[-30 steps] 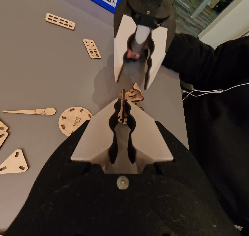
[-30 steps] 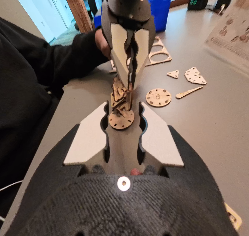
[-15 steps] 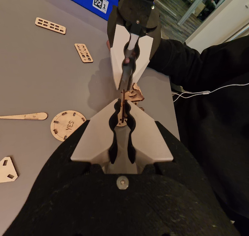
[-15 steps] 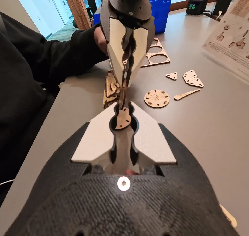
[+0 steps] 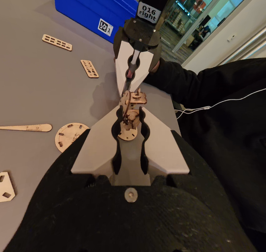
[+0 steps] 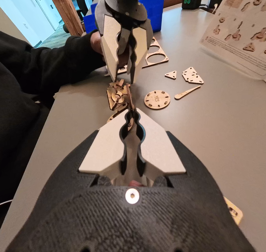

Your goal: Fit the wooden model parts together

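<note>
A part-built wooden model [image 5: 136, 98] stands on a round base [image 5: 127, 135] near the grey table's [image 5: 36, 94] edge. It has an upright thin disc [image 5: 125, 101] on one side. My left gripper [image 5: 130, 108] is open, and the model stands between its pads without being pressed. In the right wrist view the left gripper [image 6: 123, 80] hangs open just behind the model [image 6: 116, 98]. My right gripper [image 6: 131, 109] is shut on the edge of the upright disc [image 6: 129, 96]. It also shows in the left wrist view [image 5: 125, 91], pinching the disc's top.
Loose parts lie on the table: a slotted disc [image 6: 157, 99], a pointer [image 6: 187, 92], triangular plates [image 6: 192, 76], two slotted strips [image 5: 56, 42] [image 5: 89, 68]. A cut-out frame [image 6: 155, 53], a blue bin [image 5: 92, 7] and an instruction sheet [image 6: 237, 29] lie farther back. A black sleeve [image 5: 201, 86] is beside the table edge. About 4 cm separates my left fingertips from my right.
My left gripper was shut on the model's upright disc and has opened, letting it go. My right gripper has closed from wide open onto that disc.
</note>
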{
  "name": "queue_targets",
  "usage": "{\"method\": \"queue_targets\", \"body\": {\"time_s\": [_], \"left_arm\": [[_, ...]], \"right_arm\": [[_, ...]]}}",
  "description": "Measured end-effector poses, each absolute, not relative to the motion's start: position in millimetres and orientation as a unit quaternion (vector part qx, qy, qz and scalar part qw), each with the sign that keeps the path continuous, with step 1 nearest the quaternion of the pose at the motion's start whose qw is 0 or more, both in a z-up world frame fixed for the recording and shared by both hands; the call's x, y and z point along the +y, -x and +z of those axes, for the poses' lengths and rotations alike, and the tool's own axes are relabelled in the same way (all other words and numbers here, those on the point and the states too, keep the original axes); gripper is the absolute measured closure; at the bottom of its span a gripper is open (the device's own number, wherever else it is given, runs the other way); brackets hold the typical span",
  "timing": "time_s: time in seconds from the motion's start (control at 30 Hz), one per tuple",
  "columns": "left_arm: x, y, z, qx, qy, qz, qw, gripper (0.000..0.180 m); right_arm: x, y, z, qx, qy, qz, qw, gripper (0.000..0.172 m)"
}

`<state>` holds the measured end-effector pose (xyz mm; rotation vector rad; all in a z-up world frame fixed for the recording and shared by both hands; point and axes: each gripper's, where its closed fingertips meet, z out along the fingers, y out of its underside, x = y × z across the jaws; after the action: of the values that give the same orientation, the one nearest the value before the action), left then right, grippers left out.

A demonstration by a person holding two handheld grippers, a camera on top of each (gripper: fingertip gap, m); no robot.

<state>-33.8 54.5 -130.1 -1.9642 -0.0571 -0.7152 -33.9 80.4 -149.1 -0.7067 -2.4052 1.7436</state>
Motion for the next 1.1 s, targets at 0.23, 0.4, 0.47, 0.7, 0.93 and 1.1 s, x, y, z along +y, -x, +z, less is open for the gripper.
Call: {"method": "queue_targets", "body": {"time_s": [0.23, 0.4, 0.47, 0.7, 0.93, 1.1], "left_arm": [[54, 40, -137, -0.030, 0.817, -0.289, 0.498, 0.179], [55, 42, -137, -0.033, 0.824, -0.269, 0.497, 0.180], [56, 39, -139, -0.033, 0.827, -0.272, 0.491, 0.180], [56, 40, -146, -0.039, 0.837, -0.270, 0.475, 0.180], [56, 43, -152, -0.048, 0.842, -0.269, 0.466, 0.180], [57, 41, -152, -0.046, 0.837, -0.280, 0.467, 0.180]], "right_arm": [[76, 38, -152, -0.790, 0.238, 0.563, 0.051, 0.170], [74, 39, -160, -0.801, 0.246, 0.543, 0.050, 0.170], [73, 39, -166, -0.810, 0.251, 0.528, 0.045, 0.169], [74, 40, -173, -0.817, 0.265, 0.511, 0.027, 0.169], [73, 42, -180, -0.825, 0.273, 0.494, 0.024, 0.169], [74, 40, -179, -0.827, 0.267, 0.495, 0.029, 0.169]]}}
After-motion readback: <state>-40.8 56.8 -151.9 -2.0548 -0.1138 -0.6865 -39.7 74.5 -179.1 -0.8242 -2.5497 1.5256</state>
